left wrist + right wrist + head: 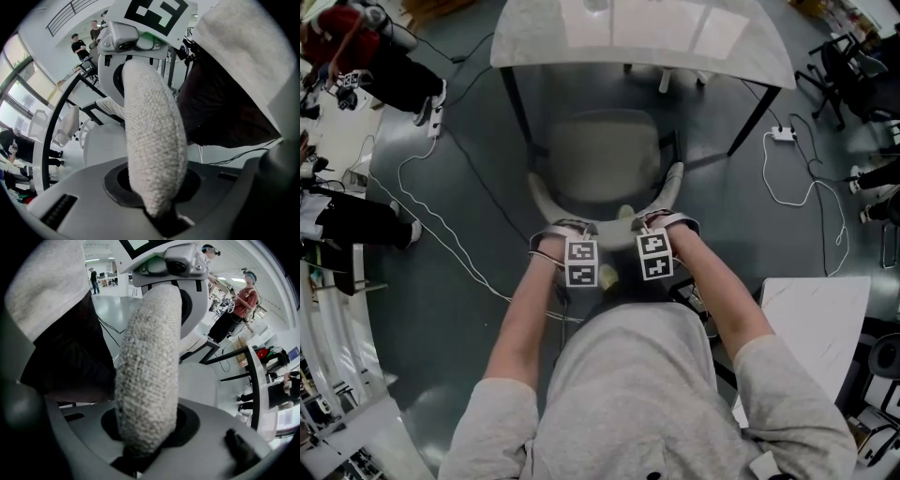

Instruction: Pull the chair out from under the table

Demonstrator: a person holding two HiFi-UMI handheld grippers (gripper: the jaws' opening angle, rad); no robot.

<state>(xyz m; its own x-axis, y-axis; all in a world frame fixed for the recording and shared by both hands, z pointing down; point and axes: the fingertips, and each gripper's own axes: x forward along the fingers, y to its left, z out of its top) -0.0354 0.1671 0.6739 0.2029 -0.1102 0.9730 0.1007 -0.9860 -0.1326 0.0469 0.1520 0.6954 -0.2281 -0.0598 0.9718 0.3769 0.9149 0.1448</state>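
Note:
The chair (605, 159) has a pale seat and a curved backrest in knitted white fabric; its seat lies partly under the white table (637, 33). My left gripper (567, 230) is shut on the backrest's top rim left of centre. My right gripper (653, 222) is shut on the same rim right of centre. In the left gripper view the knitted backrest (154, 150) runs down into my left gripper (161, 218), with the right gripper (140, 42) clamped further along. In the right gripper view the backrest (150, 380) fills my right gripper (136, 458).
Black table legs (516, 103) (755, 117) flank the chair. White cables and a power strip (784, 134) lie on the grey floor. A white panel (816, 319) is at the right. People stand at the far left (356, 56). A black office chair (844, 66) is top right.

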